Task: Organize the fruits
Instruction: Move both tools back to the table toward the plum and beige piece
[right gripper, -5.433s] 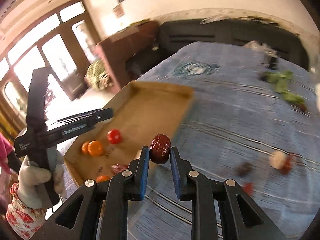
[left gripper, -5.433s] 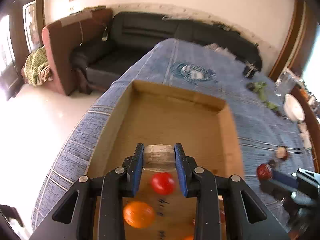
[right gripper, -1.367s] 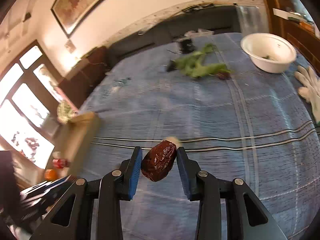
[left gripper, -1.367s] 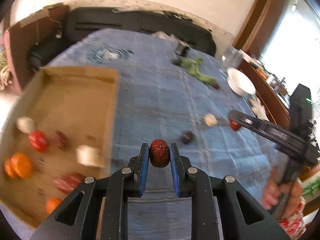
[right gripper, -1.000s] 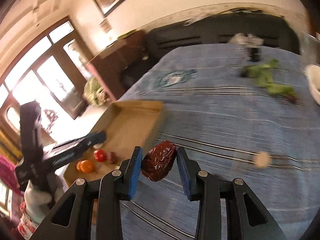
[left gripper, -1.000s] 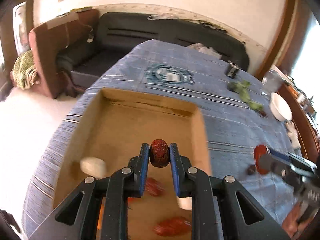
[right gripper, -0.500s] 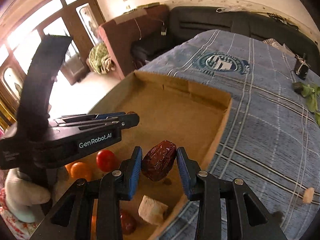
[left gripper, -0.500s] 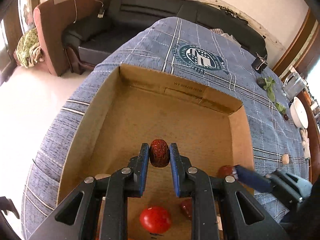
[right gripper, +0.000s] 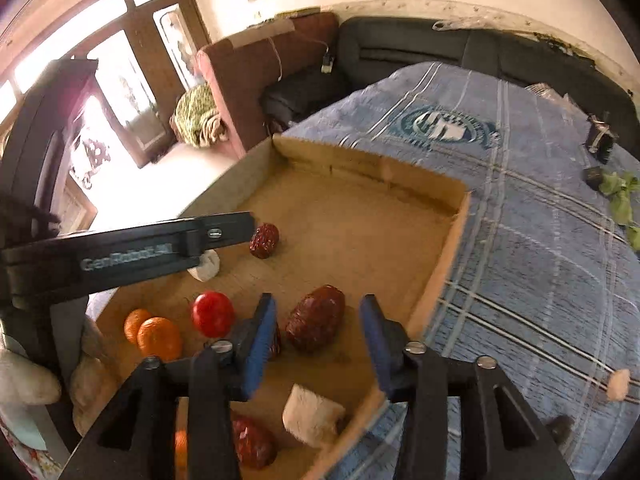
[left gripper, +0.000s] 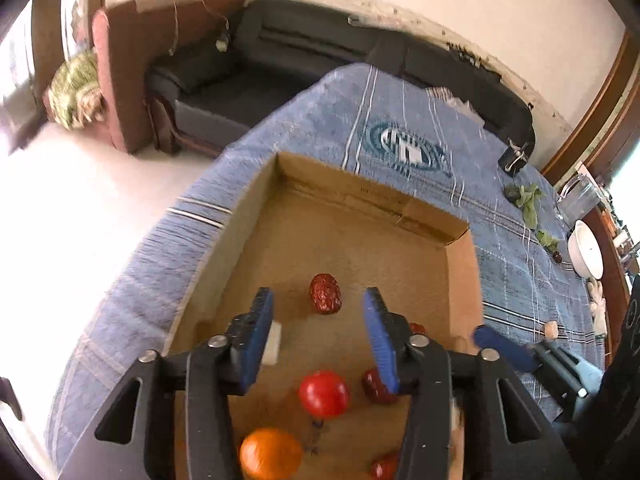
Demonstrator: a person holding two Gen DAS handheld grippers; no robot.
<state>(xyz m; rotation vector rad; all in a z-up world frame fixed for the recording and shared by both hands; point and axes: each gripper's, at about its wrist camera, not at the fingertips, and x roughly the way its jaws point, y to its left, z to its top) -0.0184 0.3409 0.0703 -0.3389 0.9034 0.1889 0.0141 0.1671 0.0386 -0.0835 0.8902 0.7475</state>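
Date (left gripper: 325,299) between spread left fingers (left gripper: 259,324)

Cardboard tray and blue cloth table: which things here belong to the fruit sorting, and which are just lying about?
Job:
brown cardboard tray
wrinkled dark red dates
round red tomato
orange mandarins
left tool, right tool

Lying about:
white bowl
green leaves
black clip
dark sofa

Probably a home living room: dark sofa (left gripper: 360,60), armchair (right gripper: 256,76).
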